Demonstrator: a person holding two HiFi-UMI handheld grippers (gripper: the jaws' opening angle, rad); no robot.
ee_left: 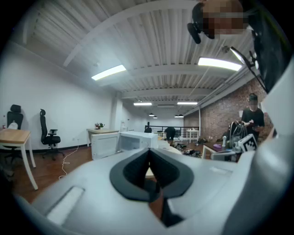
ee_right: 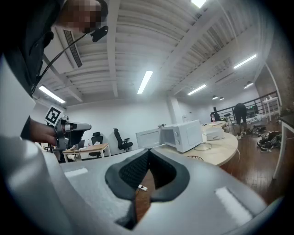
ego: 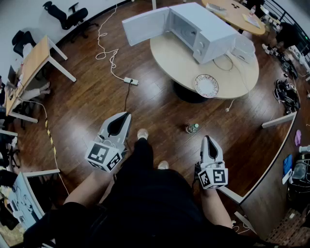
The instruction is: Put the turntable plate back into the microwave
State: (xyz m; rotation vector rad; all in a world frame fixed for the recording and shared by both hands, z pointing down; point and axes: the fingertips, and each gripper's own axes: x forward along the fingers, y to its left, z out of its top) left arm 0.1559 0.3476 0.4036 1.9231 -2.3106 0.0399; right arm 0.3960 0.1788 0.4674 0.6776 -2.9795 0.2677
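Here, the turntable plate [ego: 207, 85] lies flat near the front edge of the oval table [ego: 177, 60], just back from the rim, with bare tabletop around it. Behind it on the same table stands the white microwave [ego: 201, 30], its door [ego: 144, 26] swung wide open to the left and the cavity facing the room. A pale box-shaped device [ego: 243, 48] sits just beside the microwave on the right, with a cord looped on the tabletop in front of it.

I hold both grippers low and roughly level, well apart from the table, one on either side of my legs. The left gripper [ego: 126, 116] has its jaws pressed together tip to tip, and its own view looks over them toward the microwave. The right gripper [ego: 207, 139] is likewise closed, its dark pads meeting at the tips.

The floor [ego: 87, 97] is dark polished wood. A white cable runs across it to a power strip [ego: 131, 81], and a small bottle [ego: 192, 128] stands on the boards between me and the table. A wooden desk [ego: 34, 63] and black office chairs [ego: 68, 17] line the left side; a second round table [ego: 237, 12] sits behind the microwave. From the left gripper view, a brick wall [ee_left: 225, 110] closes the right of the room, under strip lights on a white ribbed ceiling.
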